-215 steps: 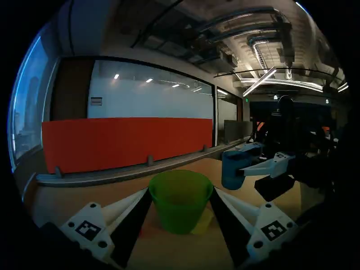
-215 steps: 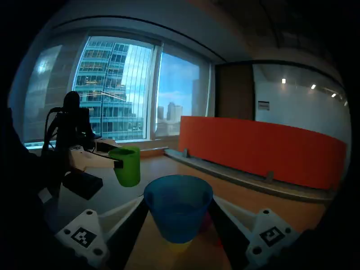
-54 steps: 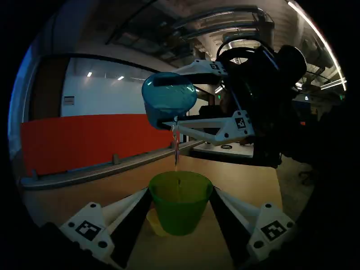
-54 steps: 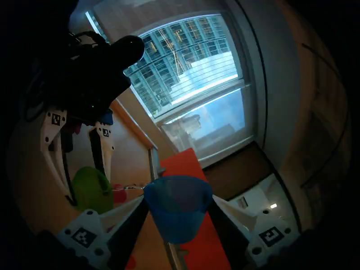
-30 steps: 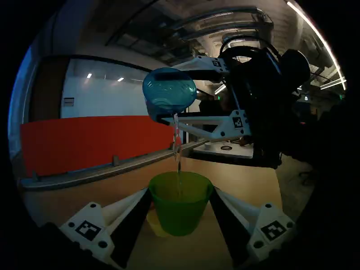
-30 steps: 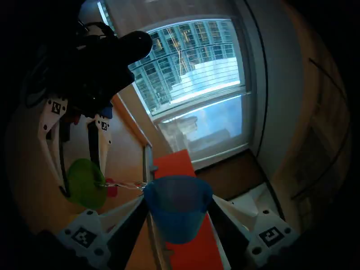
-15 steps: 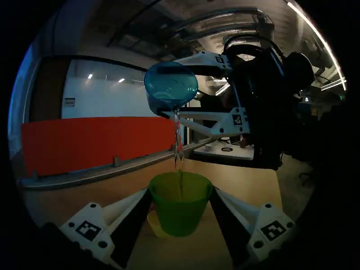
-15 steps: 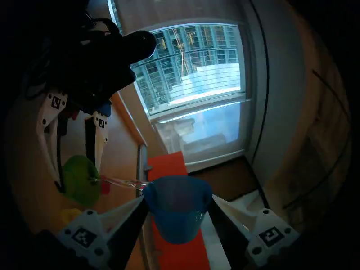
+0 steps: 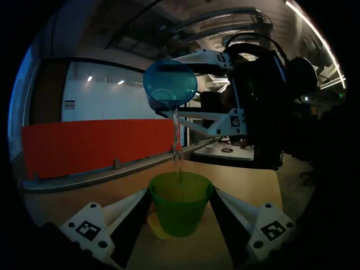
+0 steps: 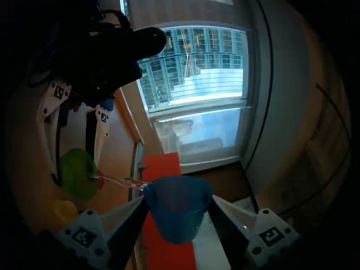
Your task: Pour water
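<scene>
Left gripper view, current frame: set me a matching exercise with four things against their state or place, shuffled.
Things
1. blue cup
2. green cup
3. water stream
4. orange panel

States or places
A. upright in the left gripper
B. falling from one cup into the other
C. tipped, held high in the right gripper
D. standing along the far side of the table

Pairs: 1-C, 2-A, 3-B, 4-D

A small yellow object (image 9: 154, 224) lies on the wooden table (image 9: 252, 180).
</scene>
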Tool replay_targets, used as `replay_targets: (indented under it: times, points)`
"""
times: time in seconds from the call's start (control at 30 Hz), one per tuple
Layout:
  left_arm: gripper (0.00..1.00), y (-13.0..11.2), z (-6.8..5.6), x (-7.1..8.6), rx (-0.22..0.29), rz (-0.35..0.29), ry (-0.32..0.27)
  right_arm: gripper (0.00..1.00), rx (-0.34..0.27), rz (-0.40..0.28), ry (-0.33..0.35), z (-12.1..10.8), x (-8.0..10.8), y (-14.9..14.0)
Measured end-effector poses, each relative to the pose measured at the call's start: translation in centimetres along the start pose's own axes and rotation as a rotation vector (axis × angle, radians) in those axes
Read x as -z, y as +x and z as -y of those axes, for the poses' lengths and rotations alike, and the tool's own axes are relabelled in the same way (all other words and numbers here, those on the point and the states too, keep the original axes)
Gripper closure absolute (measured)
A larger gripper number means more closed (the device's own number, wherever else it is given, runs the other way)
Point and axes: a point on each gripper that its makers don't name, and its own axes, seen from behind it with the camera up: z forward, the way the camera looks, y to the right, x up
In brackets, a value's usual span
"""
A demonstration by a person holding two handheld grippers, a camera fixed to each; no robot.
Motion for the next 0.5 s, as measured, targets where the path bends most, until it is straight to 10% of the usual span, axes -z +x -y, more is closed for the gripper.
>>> replay_targets:
  times: [0.5]
  points:
    - [0.13,0.36,-0.31,-0.03,0.003,-0.005,-0.005,0.11,0.079,-0.005,-0.014,-0.58,-0.18,0.75]
